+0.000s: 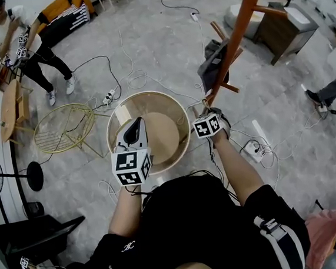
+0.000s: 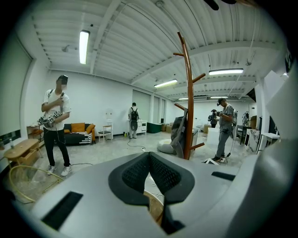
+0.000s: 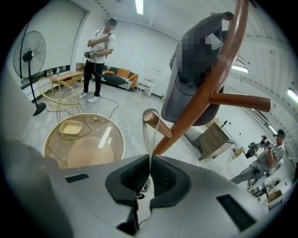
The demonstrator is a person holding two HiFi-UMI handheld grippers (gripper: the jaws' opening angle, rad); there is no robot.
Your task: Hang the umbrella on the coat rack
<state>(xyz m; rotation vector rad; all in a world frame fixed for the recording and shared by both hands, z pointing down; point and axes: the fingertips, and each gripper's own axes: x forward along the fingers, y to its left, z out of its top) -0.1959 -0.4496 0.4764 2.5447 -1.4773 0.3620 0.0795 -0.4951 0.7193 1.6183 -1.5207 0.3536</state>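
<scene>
Large white room, grey mottled floor (image 1: 158, 37) strewn with cables. Round glass-topped counter (image 1: 146, 94), wooden rim. Curved orange-brown wooden coat rack (image 1: 238, 29). Right gripper (image 3: 149, 159) fingers clamped on pale flat umbrella strap (image 3: 148, 139), looped over 1 peg (image 3: 156, 121). Left gripper (image 2: 149, 157) fingers together, empty.

The coat rack (image 1: 238, 29) runs off the head view's top edge.

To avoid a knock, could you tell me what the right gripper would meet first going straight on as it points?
Probably the coat rack's lower peg, just ahead of the right gripper; the strap loop pinched in its jaws hangs over that peg. Depth is uncertain.
</scene>
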